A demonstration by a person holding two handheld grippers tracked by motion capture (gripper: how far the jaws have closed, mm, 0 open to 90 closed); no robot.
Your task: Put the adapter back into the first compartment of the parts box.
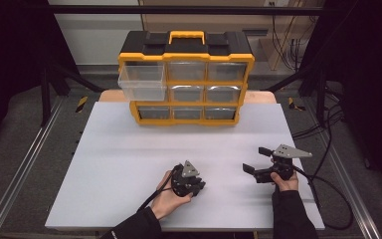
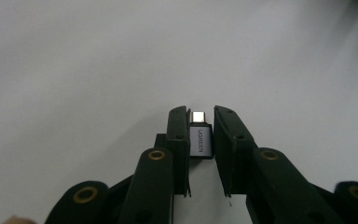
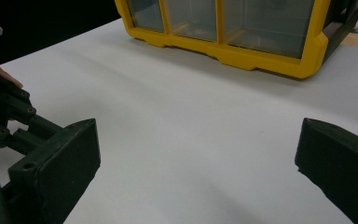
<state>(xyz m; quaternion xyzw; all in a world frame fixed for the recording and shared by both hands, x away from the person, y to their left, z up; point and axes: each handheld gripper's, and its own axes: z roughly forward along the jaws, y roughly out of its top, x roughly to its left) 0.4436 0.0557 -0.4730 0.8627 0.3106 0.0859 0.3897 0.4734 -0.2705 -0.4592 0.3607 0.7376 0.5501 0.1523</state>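
Silver metal USB adapter (image 2: 201, 140) sits clamped between the jaws of your left gripper (image 2: 200, 122).

Its long axis runs along the jaws, plug end pointing away from you, low in the centre of the high view above the white table (image 1: 129, 164). Your right gripper (image 1: 256, 159) stands wide open and empty, to the right. The yellow and black drawer cabinet (image 1: 186, 77), one clear drawer (image 1: 142, 82) pulled out, waits at the upper centre.

Bare tabletop (image 1: 129, 149) before drawer organizer (image 1: 186, 79)
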